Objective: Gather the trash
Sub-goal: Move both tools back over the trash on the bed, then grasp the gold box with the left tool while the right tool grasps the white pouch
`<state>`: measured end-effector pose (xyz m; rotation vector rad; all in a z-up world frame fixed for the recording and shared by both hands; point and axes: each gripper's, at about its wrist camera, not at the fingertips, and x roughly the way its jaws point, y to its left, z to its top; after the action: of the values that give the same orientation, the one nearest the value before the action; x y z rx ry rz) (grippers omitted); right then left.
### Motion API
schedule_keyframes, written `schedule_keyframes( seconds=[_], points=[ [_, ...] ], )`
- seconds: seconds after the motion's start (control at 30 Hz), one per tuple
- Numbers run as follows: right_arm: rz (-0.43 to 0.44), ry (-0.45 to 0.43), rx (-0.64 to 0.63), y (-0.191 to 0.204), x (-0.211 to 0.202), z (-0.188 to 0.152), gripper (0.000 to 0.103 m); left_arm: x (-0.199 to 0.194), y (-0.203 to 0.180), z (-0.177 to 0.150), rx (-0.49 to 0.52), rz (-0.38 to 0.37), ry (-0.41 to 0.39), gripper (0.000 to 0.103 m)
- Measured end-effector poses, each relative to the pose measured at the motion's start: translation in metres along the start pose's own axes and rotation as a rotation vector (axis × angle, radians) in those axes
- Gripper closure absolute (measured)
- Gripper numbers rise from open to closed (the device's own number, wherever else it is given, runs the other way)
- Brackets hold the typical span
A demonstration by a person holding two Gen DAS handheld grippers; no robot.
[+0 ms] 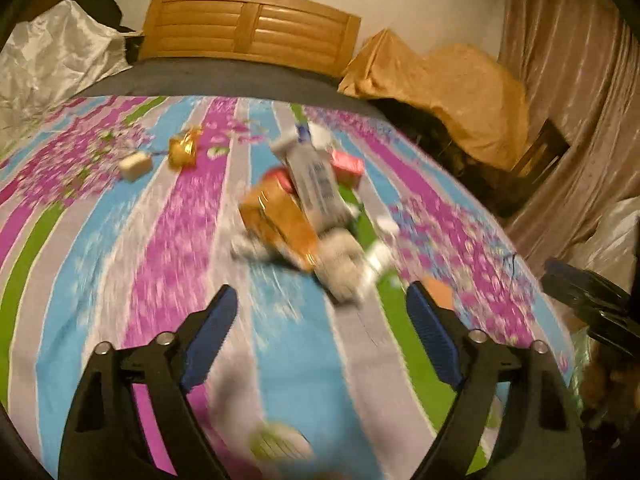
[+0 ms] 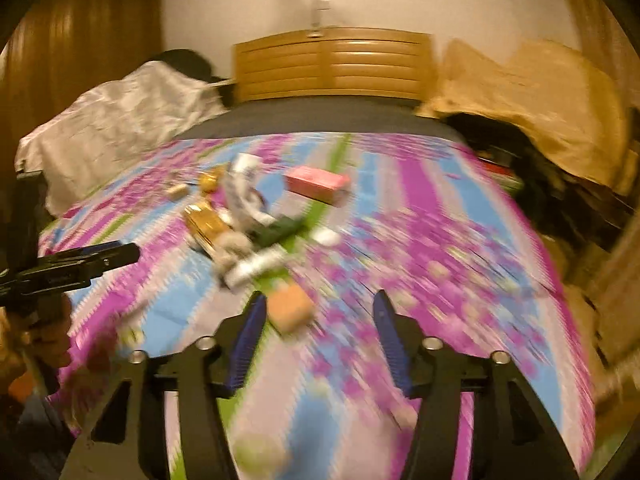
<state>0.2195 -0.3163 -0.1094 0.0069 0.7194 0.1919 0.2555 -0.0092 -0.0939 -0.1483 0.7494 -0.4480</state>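
Observation:
A pile of trash lies on the striped bedspread (image 1: 120, 240): an orange-gold wrapper (image 1: 280, 224), a white and blue carton (image 1: 316, 180), a pink box (image 1: 348, 166), a gold foil wrapper (image 1: 184, 148) and a small cream block (image 1: 136, 165). My left gripper (image 1: 322, 308) is open and empty, just short of the pile. My right gripper (image 2: 318, 312) is open and empty, with a small orange piece (image 2: 290, 308) by its left finger. The pile (image 2: 240, 232) and the pink box (image 2: 318, 184) lie ahead of it. Both views are blurred.
A wooden headboard (image 1: 252, 28) stands at the far end. White cloth (image 1: 56, 52) is heaped at the left and tan cloth (image 1: 452, 88) at the right. Curtains (image 1: 572, 100) hang on the right. The other gripper shows at the frame edge (image 2: 72, 266).

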Motion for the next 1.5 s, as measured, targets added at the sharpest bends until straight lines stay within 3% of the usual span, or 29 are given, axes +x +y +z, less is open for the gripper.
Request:
schedule_keyframes(
  seconds=[0.1,0.23,0.43,0.47,0.5,0.53,0.6,0.67,0.87,1.07,1.1,1.13,1.17,1.33,1.5],
  points=[
    [0.091,0.029,-0.015,0.010,0.053,0.043,0.037,0.027,0.026,0.023,0.018,-0.081,0.016,0.019],
    [0.103,0.022,-0.004,0.012,0.096,0.086,0.036,0.066,0.041,0.045,0.057,-0.132,0.050,0.018],
    [0.128,0.021,-0.029,0.018,0.125,0.106,0.034,0.119,0.046,0.054,0.056,-0.170,0.120,0.017],
    [0.128,0.028,-0.043,0.021,0.131,0.107,0.034,0.123,0.046,0.054,0.061,-0.174,0.128,0.029],
    [0.127,0.030,-0.050,0.022,0.135,0.106,0.034,0.126,0.044,0.053,0.065,-0.188,0.135,0.053],
    [0.128,0.034,-0.060,0.024,0.139,0.107,0.034,0.127,0.045,0.053,0.062,-0.190,0.134,0.063],
    [0.137,0.035,-0.070,0.026,0.142,0.104,0.034,0.122,0.049,0.048,0.045,-0.221,0.120,0.072],
    [0.149,0.034,-0.094,0.032,0.145,0.103,0.034,0.102,0.051,0.040,0.030,-0.216,0.080,0.074],
    [0.203,0.057,-0.230,0.067,0.167,0.098,0.034,0.005,0.072,0.004,-0.061,-0.224,-0.036,0.074],
    [0.142,0.109,-0.242,0.086,0.219,0.102,0.035,-0.047,0.092,-0.019,-0.159,-0.224,-0.060,0.074],
    [0.142,0.121,-0.235,0.086,0.224,0.101,0.043,-0.052,0.093,-0.020,-0.160,-0.224,-0.070,0.074],
    [0.141,0.149,-0.220,0.086,0.233,0.100,0.061,-0.057,0.092,-0.022,-0.162,-0.223,-0.078,0.074],
    [0.140,0.154,-0.207,0.085,0.236,0.100,0.069,-0.058,0.092,-0.024,-0.170,-0.225,-0.079,0.074],
    [0.199,0.076,-0.139,0.079,0.207,0.109,0.074,-0.057,0.091,-0.035,-0.186,-0.211,-0.062,0.074],
    [0.268,-0.036,-0.050,0.063,0.138,0.129,0.074,-0.065,0.081,-0.035,-0.193,-0.235,-0.078,0.074]
  ],
)
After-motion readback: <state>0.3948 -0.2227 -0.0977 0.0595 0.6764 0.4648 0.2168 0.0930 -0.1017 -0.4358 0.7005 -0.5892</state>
